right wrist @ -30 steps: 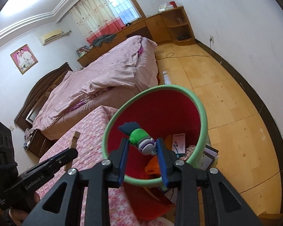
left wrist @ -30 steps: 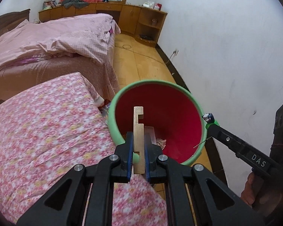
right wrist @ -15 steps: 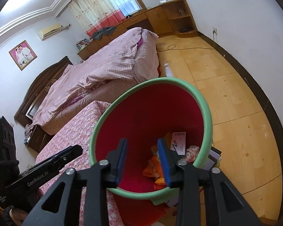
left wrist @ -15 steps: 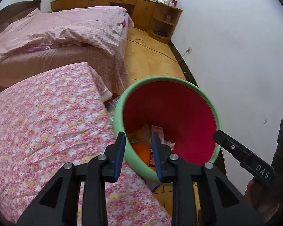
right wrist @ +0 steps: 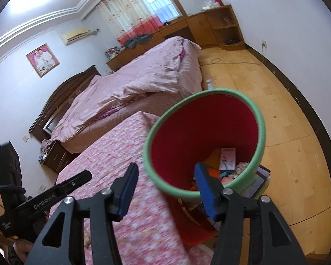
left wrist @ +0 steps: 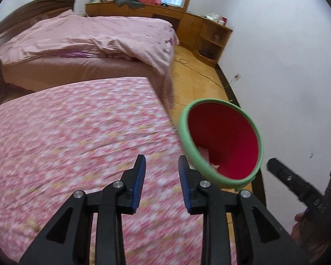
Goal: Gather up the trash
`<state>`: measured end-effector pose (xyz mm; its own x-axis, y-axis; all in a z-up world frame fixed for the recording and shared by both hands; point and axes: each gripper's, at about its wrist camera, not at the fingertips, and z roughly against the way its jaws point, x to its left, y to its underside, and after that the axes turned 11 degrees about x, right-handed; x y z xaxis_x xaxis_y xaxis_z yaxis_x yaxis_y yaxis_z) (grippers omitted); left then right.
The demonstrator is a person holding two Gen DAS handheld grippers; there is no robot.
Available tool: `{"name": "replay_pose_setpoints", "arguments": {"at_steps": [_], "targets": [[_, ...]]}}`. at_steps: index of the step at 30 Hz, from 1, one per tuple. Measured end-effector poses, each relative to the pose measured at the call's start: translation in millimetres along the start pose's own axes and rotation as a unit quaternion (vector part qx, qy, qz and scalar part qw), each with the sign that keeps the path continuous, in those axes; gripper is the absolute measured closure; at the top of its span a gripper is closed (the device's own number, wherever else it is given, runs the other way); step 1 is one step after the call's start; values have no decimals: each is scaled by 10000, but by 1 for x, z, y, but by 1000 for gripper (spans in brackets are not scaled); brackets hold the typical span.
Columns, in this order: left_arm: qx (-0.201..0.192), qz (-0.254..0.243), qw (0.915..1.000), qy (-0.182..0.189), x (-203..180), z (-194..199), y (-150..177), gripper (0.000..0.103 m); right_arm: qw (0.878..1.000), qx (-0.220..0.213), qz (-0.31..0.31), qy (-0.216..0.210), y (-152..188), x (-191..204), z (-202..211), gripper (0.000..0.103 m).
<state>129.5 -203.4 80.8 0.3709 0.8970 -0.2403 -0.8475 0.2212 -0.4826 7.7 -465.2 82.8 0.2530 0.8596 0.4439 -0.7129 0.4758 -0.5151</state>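
A bedroom seen from two wrist cameras, both blurred near the bottom. The flowered pink cover [left wrist: 72,145] in the foreground is smeared, so its pattern is hard to read, and whether it lies on a worktop or a mattress cannot be told. Behind it stands a bed [left wrist: 88,44] with a rumpled pink quilt. Beside the cover's edge, on the wooden floor [right wrist: 264,84], sits a red trash bin [right wrist: 206,128] with a pale green rim, its mouth facing up and tipped toward the cameras. Inside, at the bottom, lie a small white box [right wrist: 227,159], orange scraps [right wrist: 214,172] and crumpled pinkish paper; the rim and a gripper finger hide part of the heap. The left hand-held gripper [left wrist: 162,181] hangs over the cover, just beside the bin, its jaws having just opened to a narrow gap, with nothing between them. The right hand-held gripper [right wrist: 165,190] straddles the bin's near rim, jaws just opening to a middling gap, empty
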Motion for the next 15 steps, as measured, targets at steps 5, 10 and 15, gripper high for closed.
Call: {"name": "replay_pose_setpoints", "arguments": {"at_steps": [5, 10, 15], "targets": [[-201, 220, 9993, -208, 31, 32, 26, 69, 9995, -63, 289, -54, 15, 30, 13, 33], [-480, 388, 9972, -419, 57, 65, 51, 58, 9981, -122, 590, -157, 36, 65, 25, 21], [-753, 636, 9923, -750, 81, 92, 79, 48, 9962, -138, 785, -341, 56, 90, 27, 3]]}}
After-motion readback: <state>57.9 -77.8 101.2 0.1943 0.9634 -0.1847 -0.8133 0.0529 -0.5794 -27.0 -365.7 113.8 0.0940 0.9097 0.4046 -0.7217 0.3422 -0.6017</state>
